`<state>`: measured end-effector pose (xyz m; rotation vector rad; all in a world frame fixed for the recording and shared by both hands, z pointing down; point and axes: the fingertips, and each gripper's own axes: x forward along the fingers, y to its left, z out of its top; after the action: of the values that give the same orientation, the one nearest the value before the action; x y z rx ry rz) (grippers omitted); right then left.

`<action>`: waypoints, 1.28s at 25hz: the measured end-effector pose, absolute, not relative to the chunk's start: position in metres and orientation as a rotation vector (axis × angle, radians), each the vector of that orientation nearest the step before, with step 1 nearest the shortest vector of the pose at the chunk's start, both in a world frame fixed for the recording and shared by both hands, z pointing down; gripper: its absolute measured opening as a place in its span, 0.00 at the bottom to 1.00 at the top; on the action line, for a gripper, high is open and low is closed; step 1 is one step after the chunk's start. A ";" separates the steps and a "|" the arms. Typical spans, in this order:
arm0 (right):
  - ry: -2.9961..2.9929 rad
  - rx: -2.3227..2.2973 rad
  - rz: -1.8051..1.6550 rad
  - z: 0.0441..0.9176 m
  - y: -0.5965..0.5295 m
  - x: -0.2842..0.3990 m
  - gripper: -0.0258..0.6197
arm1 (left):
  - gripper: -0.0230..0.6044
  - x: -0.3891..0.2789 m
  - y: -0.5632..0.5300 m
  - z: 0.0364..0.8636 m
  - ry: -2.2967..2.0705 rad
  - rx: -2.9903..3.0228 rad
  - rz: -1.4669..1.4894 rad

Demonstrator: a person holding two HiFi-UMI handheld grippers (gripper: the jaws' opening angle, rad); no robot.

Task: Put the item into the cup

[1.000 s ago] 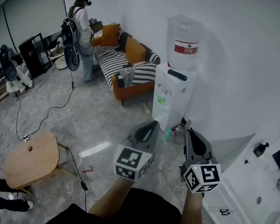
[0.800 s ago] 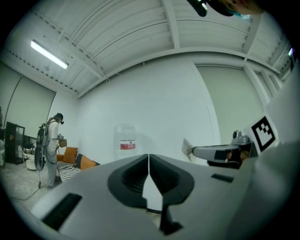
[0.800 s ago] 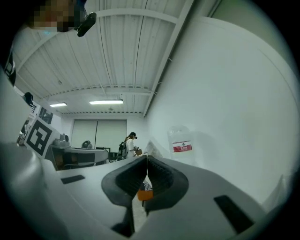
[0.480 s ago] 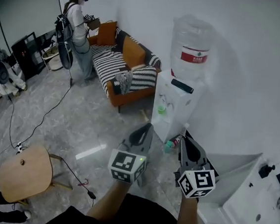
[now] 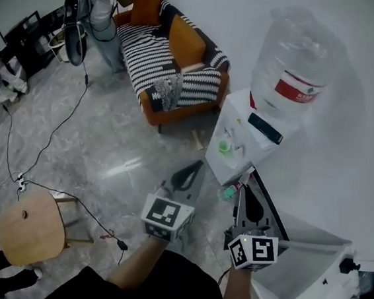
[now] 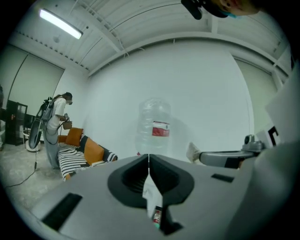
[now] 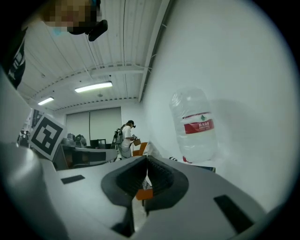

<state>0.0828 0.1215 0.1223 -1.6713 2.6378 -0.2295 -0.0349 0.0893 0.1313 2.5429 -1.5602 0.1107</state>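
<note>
While both pairs of jaws are pressed together on nothing, the left gripper (image 5: 193,171) and right gripper (image 5: 245,188) hang before the water dispenser (image 5: 238,159) (a green cup (image 5: 224,146) stands on its front ledge).

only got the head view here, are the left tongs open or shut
observer: shut. In the left gripper view the left tongs have their tips touching, with nothing between them.
operator: and the right ones
observer: the right tongs are shut too, jaws together and empty.
operator: what's the left one pointing at
observer: its camera has the water bottle right above the closed tips, near the middle of the view.
</note>
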 end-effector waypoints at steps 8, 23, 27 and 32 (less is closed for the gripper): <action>2.602 -1.806 -0.177 0.107 0.025 0.077 0.06 | 0.06 -0.038 -0.022 0.118 -1.447 2.561 0.064; 2.773 -2.023 0.104 0.142 -0.040 0.075 0.06 | 0.06 -0.014 -0.082 0.148 -1.386 2.610 0.170; 2.892 -1.953 0.133 0.177 -0.054 0.059 0.06 | 0.06 0.001 -0.092 0.180 -1.436 2.634 0.309; 2.948 -1.877 0.047 0.239 -0.074 0.053 0.06 | 0.06 0.007 -0.110 0.243 -1.454 2.558 0.303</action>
<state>0.0528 -0.0741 0.2390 -1.8773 2.9483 0.0470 0.0073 -0.1101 0.2429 2.5576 -1.4542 0.3029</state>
